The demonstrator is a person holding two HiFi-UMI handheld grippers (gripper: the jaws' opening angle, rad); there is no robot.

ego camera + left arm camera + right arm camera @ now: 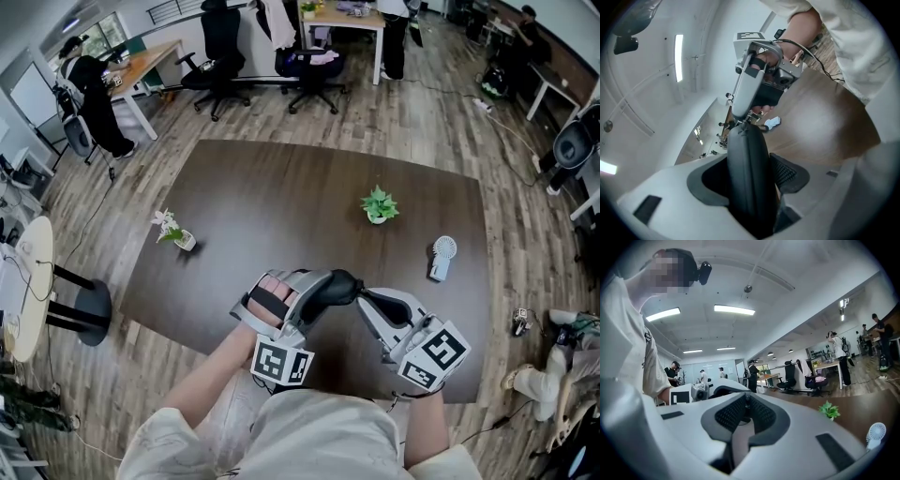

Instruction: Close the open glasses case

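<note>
Left gripper (pixel 317 296), right up close, has its jaws spread wide round the dark case (pixel 747 173) and clamps it on edge in the air above the near edge of the table (pixel 281 197). Right gripper (pixel 366 298), jaws all but pressed together, nips the case's far end. Tiny bite, that: tug or roll too hard and it could slip off, or twist the case out of the left clamp and drop it.
</note>
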